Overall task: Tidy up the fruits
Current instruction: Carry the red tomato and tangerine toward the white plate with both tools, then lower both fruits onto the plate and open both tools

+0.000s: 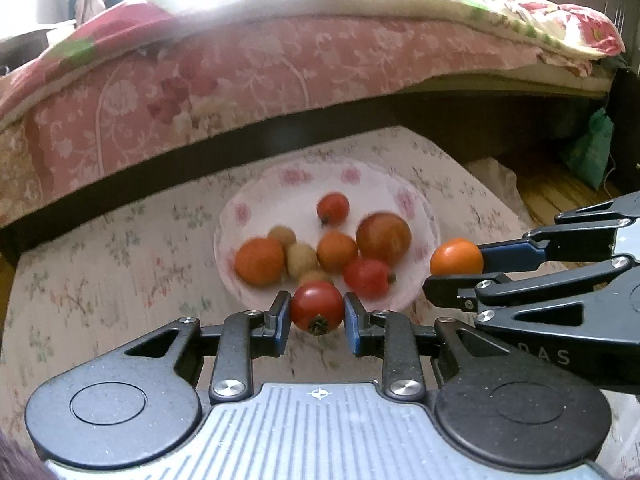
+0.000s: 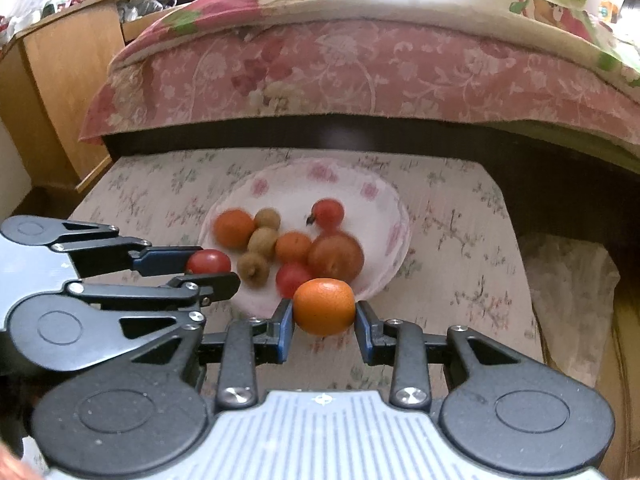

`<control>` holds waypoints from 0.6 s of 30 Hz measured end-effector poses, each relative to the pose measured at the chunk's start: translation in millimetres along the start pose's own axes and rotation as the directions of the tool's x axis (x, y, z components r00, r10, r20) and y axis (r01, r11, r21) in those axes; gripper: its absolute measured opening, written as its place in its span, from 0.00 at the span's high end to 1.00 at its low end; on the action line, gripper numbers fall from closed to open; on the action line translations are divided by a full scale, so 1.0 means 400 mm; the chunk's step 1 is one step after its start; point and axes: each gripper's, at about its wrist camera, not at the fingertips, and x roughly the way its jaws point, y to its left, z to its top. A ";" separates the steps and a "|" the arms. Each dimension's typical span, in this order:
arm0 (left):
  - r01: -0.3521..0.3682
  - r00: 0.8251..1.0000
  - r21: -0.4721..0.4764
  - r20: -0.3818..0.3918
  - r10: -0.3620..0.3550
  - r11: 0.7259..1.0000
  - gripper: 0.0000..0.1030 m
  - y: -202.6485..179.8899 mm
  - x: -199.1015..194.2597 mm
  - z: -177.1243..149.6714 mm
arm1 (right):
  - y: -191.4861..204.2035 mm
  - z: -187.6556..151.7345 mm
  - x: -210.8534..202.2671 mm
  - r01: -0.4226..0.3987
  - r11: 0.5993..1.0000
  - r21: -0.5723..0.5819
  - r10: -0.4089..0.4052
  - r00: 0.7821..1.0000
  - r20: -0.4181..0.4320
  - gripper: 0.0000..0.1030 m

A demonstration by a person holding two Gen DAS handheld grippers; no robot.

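- Red and glossy, a tomato (image 1: 317,307) sat clamped between the blue-padded fingers of the left gripper (image 1: 317,312), stem end turned toward the camera, just at the near rim of the plate (image 1: 304,178).
- Its fingers were closed only as far as the tomato's width, both pads touching its sides.
- An orange (image 2: 324,306) was pinched the same way in the right gripper (image 2: 324,314), held at the plate's near right edge; in the left wrist view it showed beside the rim.
- White with pink flowers, the plate rested on a worktop (image 1: 120,248) covered in a floral cloth.
- On the plate lay two more small tomatoes, two oranges, a larger red-brown fruit (image 1: 383,239) and three small tan-brown round fruits (image 2: 262,241), bunched toward the near half.
- Both grippers were close together, side by side.
- Behind the worktop stood a bed (image 2: 360,68) with a pink floral cover.
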 end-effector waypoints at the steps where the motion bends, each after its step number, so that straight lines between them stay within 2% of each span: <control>1: -0.002 1.000 0.002 0.004 0.002 1.000 0.66 0.001 0.004 0.007 | -0.005 0.010 0.006 -0.001 1.000 0.004 0.001 1.000 0.003 0.67; 11: -0.021 1.000 0.002 0.012 0.021 1.000 0.66 0.031 0.081 0.080 | -0.049 0.097 0.087 -0.011 0.999 0.031 0.010 1.000 0.017 0.67; 18: -0.026 1.000 -0.005 0.008 0.026 1.000 0.67 0.046 0.121 0.112 | -0.068 0.123 0.131 -0.026 0.999 0.045 0.025 1.000 0.018 0.67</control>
